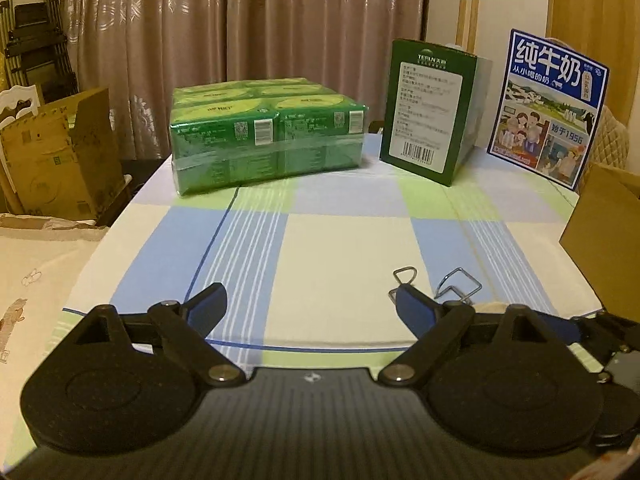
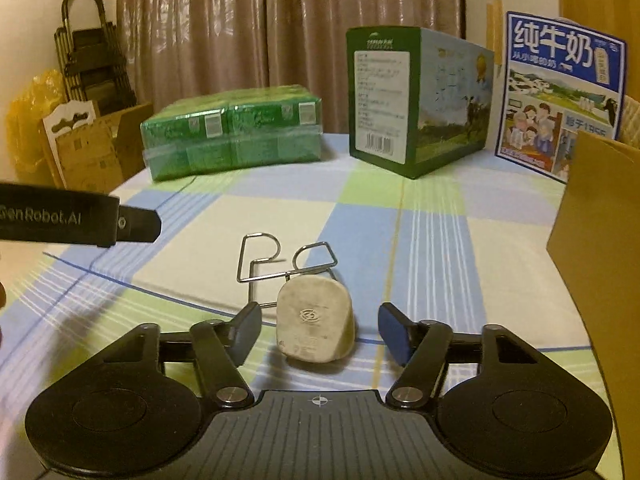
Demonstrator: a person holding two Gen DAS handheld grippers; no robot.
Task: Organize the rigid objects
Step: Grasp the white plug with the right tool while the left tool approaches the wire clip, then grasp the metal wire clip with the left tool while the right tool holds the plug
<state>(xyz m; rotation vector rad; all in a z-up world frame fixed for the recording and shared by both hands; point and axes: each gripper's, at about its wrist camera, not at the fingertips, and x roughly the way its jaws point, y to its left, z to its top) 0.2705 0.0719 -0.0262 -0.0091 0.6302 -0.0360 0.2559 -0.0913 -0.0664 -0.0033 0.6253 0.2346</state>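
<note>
A white rounded plug-like block (image 2: 316,328) lies on the checked tablecloth (image 2: 432,240), between the fingers of my right gripper (image 2: 320,332). The pads stand clear of it on both sides, so this gripper is open. Just behind the block lie two bent metal wire pieces (image 2: 260,260) (image 2: 316,258), also seen in the left wrist view as wire pieces (image 1: 460,286) beside the right finger. My left gripper (image 1: 310,304) is wide open over bare cloth with nothing between its fingers. One of its fingers (image 2: 136,226) reaches in from the left of the right wrist view.
At the back of the table stand a green shrink-wrapped pack (image 1: 264,136), a green carton (image 1: 432,108) and a blue milk carton (image 1: 548,108). A brown cardboard box (image 1: 604,236) sits at the right edge. Cardboard boxes (image 1: 60,160) stand off the table's left.
</note>
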